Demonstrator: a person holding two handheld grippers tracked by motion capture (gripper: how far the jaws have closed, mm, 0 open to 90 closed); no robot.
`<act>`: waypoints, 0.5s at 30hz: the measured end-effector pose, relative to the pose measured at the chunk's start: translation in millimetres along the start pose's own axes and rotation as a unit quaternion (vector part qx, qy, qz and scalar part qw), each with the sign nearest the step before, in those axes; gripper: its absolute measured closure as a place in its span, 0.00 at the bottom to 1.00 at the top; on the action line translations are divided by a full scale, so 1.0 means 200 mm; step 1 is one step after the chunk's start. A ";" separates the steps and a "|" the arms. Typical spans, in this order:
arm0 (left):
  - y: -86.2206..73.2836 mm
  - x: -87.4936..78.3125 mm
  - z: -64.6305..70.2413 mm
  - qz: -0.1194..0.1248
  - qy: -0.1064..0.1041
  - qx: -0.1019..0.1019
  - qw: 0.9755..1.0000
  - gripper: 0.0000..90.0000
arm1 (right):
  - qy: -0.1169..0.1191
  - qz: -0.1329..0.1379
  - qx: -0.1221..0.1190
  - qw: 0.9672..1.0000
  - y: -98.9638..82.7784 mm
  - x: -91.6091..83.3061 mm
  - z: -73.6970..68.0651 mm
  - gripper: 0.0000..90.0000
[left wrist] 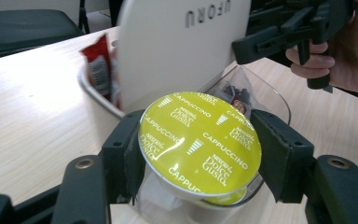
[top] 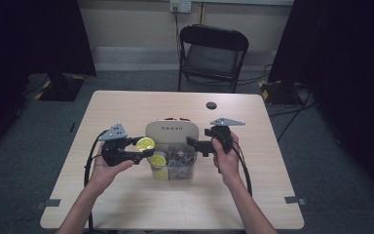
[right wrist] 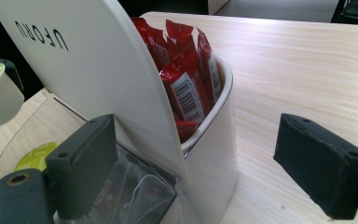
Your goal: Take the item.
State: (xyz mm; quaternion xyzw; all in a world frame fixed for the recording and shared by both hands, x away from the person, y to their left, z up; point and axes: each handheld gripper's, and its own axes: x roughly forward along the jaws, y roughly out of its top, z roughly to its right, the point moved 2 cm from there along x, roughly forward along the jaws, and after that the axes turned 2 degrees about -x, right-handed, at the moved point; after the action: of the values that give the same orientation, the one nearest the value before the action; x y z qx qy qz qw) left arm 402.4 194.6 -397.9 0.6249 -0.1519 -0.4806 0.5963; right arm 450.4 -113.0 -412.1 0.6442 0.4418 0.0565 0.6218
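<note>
Left gripper view: yellow capsule (left wrist: 199, 142) clamped between left hand-held gripper (left wrist: 205, 154) jaws.

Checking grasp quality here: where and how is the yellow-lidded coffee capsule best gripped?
Grip the capsule across its cup wall just beneath the lid rim, tongs closing from opposite sides as the left gripper does: the round, tapered body sits between flat pads, and the wider rim stops slipping.

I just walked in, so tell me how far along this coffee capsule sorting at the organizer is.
Done: one yellow capsule already lies in the clear front bin. In hand: the left gripper is shut on a Dolce Gusto Cappuccino capsule just above that bin. The right gripper is open around the white organizer holding red sachets. Left: lowering and releasing the capsule, as far as I can judge.
</note>
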 end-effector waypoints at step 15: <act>0.00 -0.14 -0.12 0.016 0.028 -0.023 0.999 0.43 | -0.002 0.000 -0.001 1.000 0.00 0.00 0.00 0.14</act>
State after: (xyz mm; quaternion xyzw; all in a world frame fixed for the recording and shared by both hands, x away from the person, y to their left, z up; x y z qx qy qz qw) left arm 408.6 230.0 -390.3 0.6219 -0.1337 -0.4566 0.6220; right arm 450.0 -112.3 -413.1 0.6433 0.4408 0.0556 0.6235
